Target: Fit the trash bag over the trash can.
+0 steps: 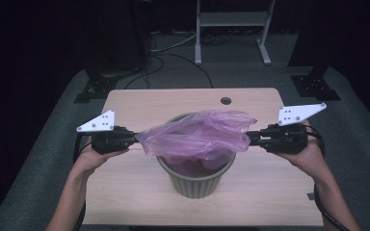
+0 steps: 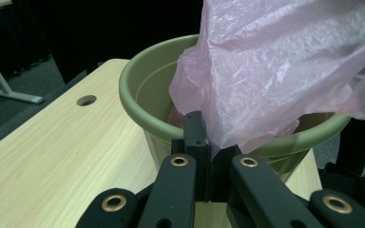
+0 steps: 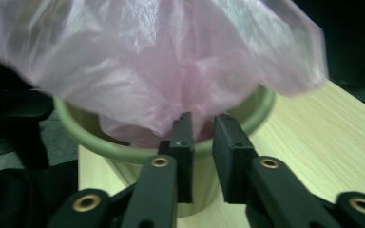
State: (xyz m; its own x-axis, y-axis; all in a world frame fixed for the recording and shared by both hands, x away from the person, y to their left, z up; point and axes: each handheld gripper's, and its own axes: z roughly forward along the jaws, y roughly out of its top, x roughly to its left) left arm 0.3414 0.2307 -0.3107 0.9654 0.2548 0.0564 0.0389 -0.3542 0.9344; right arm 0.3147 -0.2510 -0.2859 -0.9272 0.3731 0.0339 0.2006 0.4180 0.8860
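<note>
Pink plastic bag [image 1: 197,137]: thin, limp, featherlight, slippery, tearable; best gripped at rim hem. Left gripper [image 1: 134,139] jaws clamped on hem; right gripper [image 1: 248,138] jaws slightly parted, film between.

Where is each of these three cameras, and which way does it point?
High view: above the person's side, looking down on table, pink bag, green bin; forearms and both tools show.
Left gripper view: rides the left tool, facing bin and bag; closed black jaws show.
Right gripper view: rides the right tool, facing them oppositely; parted jaws show.
All share bag and bin.
</note>
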